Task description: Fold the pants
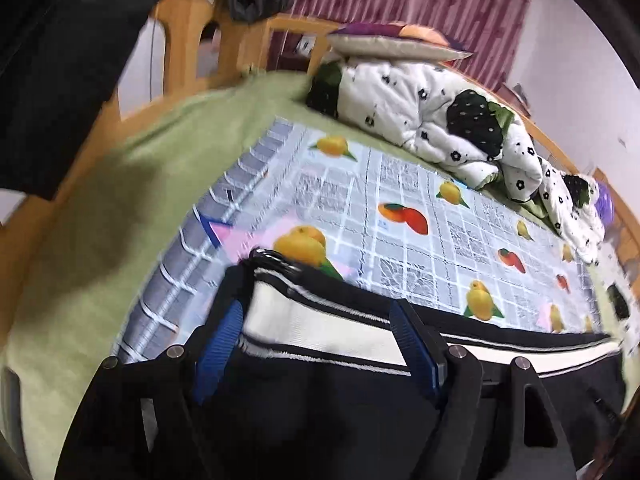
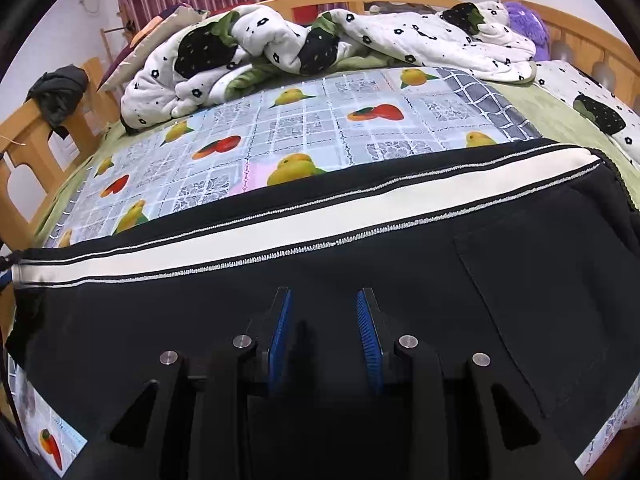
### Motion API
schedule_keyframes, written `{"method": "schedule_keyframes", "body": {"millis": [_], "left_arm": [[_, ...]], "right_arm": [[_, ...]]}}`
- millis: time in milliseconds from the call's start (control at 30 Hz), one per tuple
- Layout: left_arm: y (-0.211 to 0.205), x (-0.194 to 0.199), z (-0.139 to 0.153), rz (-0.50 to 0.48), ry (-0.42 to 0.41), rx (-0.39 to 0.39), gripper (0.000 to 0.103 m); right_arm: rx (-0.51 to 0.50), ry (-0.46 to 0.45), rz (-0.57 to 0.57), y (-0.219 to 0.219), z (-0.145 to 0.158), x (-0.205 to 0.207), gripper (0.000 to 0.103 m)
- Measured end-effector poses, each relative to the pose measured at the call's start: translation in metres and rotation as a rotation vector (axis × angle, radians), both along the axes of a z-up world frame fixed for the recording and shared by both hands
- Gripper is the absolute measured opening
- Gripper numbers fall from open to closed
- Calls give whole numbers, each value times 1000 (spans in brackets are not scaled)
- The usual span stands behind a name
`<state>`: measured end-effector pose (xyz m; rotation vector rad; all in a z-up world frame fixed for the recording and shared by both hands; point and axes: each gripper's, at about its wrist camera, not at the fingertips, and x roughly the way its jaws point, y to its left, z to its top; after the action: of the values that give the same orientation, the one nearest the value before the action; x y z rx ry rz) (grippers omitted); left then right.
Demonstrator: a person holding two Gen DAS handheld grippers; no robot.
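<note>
On the bed (image 2: pixel 560 128), along its near edge, you've got the black pants (image 2: pixel 400 280) spread out flat over the fruit-print cloth (image 2: pixel 304 120), white side stripe (image 2: pixel 320 216) running across and facing the far side. Your left tongs (image 1: pixel 316 332) sit at the pants' left end, jaws spread wide with the striped edge lying between them, and the blue pads (image 1: pixel 412 344) don't look like they're pinching anything. Your right tongs (image 2: pixel 324 336) hover over the plain black fabric near the middle, beside a pocket seam (image 2: pixel 480 280), jaws parted with a gap between the blue pads, nothing gripped. At the far edge of the bed there's a bunched-up white flowered quilt (image 2: pixel 360 36), plus a dark garment (image 2: pixel 60 88) hung on the wooden frame (image 2: pixel 36 128) at the left corner.
</note>
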<state>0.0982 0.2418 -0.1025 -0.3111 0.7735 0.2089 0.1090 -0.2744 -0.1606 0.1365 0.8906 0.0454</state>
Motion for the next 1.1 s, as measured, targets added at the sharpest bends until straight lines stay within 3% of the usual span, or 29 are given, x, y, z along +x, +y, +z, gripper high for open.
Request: {"method": "schedule_keyframes", "body": {"millis": [67,233,267,300,367,433,500,533,600,667,733,767,800,967,1100], "left_arm": [[2,-1,-5,1,34,27,75],[23,7,-33,38,108,-13,73],[26,11,-39,42,117,-20,69],[29,14,-42,52,112,-24,62],[35,19,-46,78,114,-19,22],[42,20,-40,69,94,-43,15],[50,11,-24,85,1,-85,14],[51,12,-22,81,3,-63,14],[52,25,-39,88,98,-19,15],[52,29,-58,116,157,-51,17],[47,28,-54,122,162,-11,25],[44,28,-51,127,187,15,40],[41,26,-47,129,201,39,46],[11,-12,-19,44,80,1,60],[-19,-49,-13,-5,59,-14,62]], "right_arm": [[-31,-2,10,6,-1,-2,33],[-86,-18,47,21,2,-7,33],[-94,-17,56,24,2,-8,33],[-103,-18,63,26,2,-9,33],[-111,-22,75,30,3,-11,33],[-119,-21,84,33,2,-10,33],[-128,-23,80,32,2,-10,33],[-121,-30,77,30,3,-10,33],[-98,-40,68,26,5,-10,33],[-98,-17,74,27,0,-7,33],[-129,11,75,30,-7,-3,33],[-142,21,80,31,-9,-2,33],[-144,22,85,32,-9,-2,33],[-118,-7,95,32,-2,-11,33],[-104,-20,97,30,5,-18,33]]}}
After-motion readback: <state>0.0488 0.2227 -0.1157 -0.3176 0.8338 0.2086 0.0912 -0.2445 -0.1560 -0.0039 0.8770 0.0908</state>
